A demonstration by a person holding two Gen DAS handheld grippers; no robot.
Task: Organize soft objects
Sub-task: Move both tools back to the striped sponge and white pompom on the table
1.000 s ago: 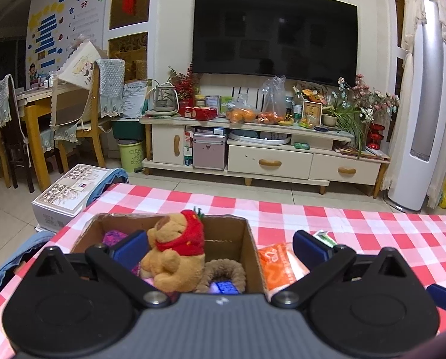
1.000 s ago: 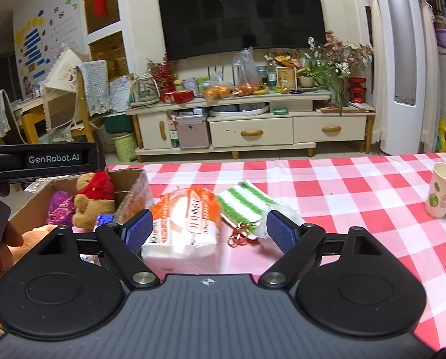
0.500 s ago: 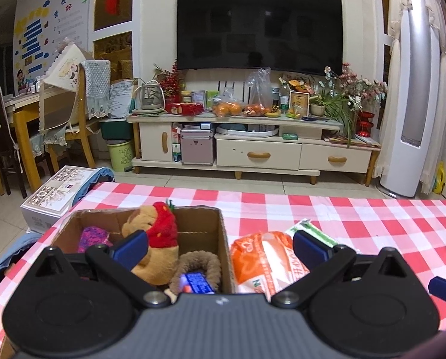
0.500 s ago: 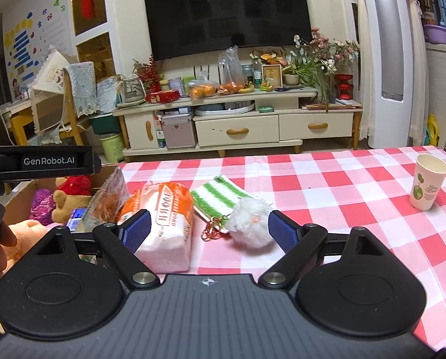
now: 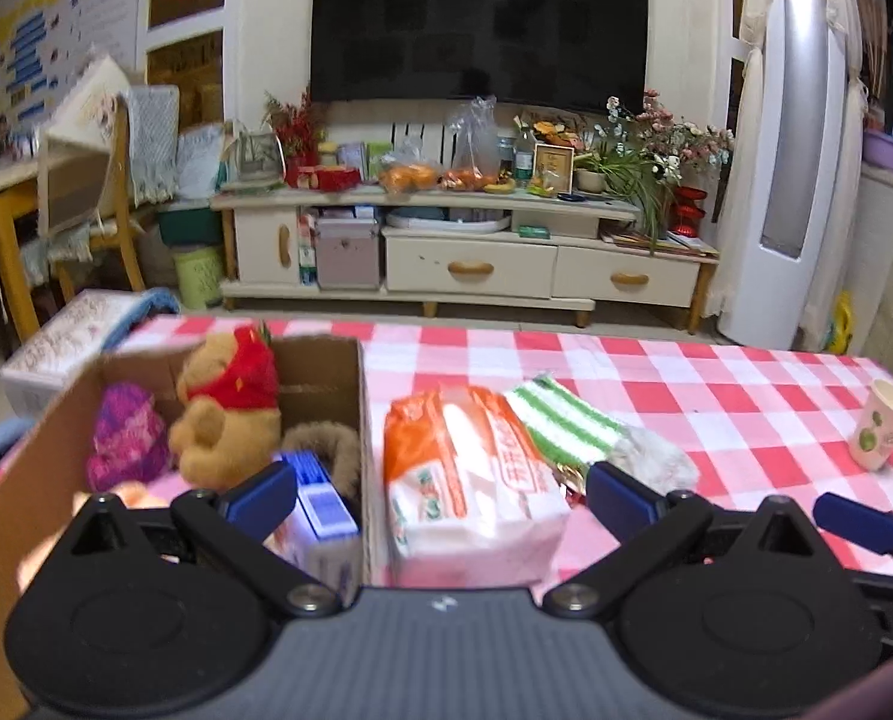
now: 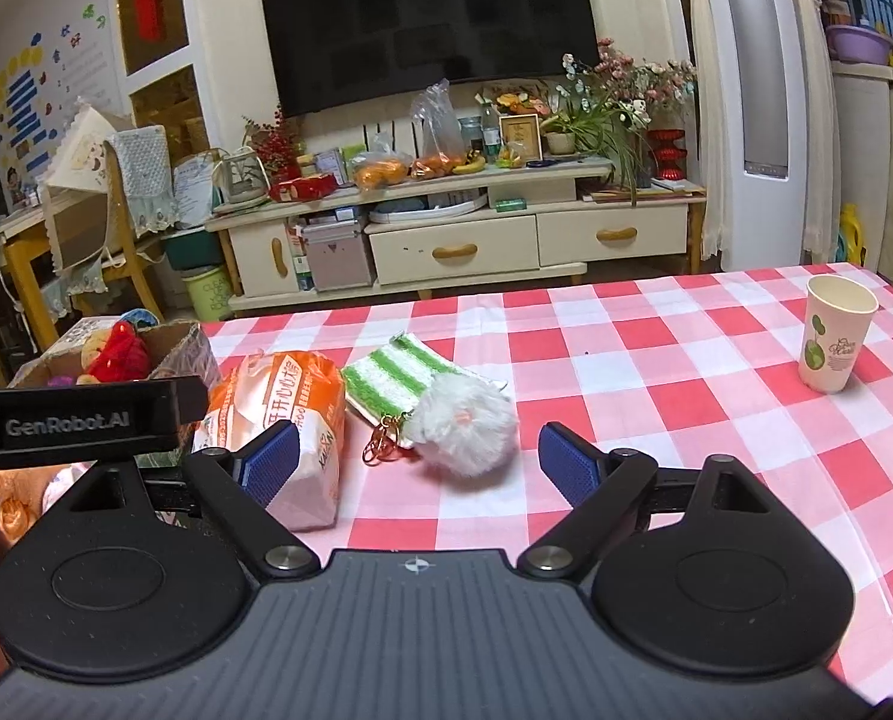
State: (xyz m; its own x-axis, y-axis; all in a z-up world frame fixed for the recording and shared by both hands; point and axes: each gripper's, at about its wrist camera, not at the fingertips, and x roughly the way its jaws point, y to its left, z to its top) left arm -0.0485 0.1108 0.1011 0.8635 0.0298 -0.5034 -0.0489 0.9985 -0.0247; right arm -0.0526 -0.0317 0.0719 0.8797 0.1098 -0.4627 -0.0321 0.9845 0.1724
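Since the earlier frames the left claw has swung right, from over the cardboard box to the orange tissue pack, which now lies between its spread, empty fingers, probably lined up for a grasp. The right claw, also spread and empty, frames the white pompom just ahead; only this view shows its gold clasp, while the left view alone shows the bear inside the box.
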